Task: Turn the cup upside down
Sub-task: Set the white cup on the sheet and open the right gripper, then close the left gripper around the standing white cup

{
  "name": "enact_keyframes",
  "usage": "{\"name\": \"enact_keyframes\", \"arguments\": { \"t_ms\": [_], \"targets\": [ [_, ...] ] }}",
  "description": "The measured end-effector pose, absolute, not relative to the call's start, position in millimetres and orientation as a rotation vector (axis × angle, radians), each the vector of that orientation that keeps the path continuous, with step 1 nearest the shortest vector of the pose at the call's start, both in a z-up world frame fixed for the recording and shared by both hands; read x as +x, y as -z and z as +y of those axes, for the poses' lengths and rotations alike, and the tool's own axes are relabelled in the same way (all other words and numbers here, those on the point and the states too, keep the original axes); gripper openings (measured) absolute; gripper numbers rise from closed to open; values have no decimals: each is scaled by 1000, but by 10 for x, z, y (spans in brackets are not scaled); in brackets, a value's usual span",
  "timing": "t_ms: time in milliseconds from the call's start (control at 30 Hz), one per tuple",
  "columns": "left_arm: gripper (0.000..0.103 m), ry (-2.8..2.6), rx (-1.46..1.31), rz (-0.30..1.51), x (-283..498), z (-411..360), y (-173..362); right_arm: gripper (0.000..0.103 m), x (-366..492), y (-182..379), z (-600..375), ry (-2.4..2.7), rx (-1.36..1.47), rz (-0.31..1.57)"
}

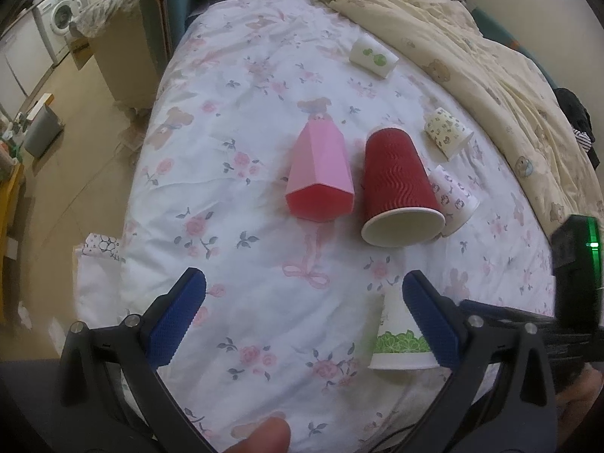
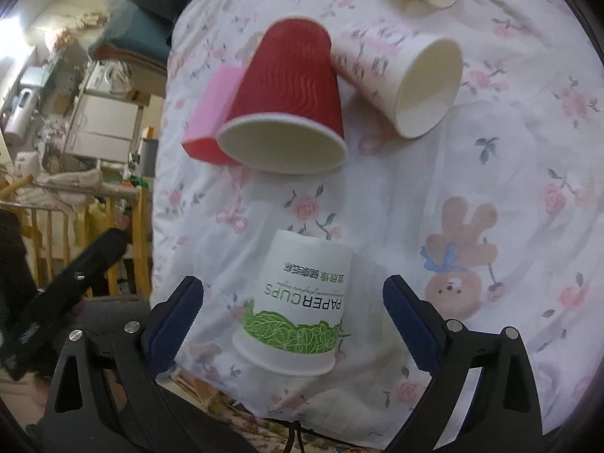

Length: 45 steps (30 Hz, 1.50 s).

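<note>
A white paper cup with a green leaf band [image 2: 298, 302] stands upside down on the floral bedsheet [image 2: 415, 196], rim down, between the open jaws of my right gripper [image 2: 292, 294], not touched. It also shows in the left wrist view [image 1: 396, 336], behind my left gripper's right finger. My left gripper [image 1: 302, 294] is open and empty above the sheet. A red ribbed cup [image 1: 396, 181] lies on its side, mouth toward me, also in the right wrist view [image 2: 287, 105].
A pink faceted cup [image 1: 321, 170] lies left of the red one. Patterned paper cups lie on their sides: one against the red cup [image 2: 400, 79], one farther back [image 1: 447, 136], one with green dots [image 1: 372, 54]. A cream quilt [image 1: 472, 45] covers the right. The bed edge drops to the floor on the left.
</note>
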<state>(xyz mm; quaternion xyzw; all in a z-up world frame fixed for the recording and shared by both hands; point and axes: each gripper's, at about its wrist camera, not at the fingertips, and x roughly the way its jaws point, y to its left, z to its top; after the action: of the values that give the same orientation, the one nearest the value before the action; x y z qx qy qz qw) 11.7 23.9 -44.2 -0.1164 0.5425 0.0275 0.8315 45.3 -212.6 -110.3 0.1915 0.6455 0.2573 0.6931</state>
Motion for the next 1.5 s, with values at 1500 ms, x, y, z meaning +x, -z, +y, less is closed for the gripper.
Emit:
{"name": "enact_keyframes", "arguments": {
  "t_ms": [1500],
  "targets": [
    [102,102,-97,1403,375,-656,730,103,-47,219,-3040,-292,266,927]
  ]
}}
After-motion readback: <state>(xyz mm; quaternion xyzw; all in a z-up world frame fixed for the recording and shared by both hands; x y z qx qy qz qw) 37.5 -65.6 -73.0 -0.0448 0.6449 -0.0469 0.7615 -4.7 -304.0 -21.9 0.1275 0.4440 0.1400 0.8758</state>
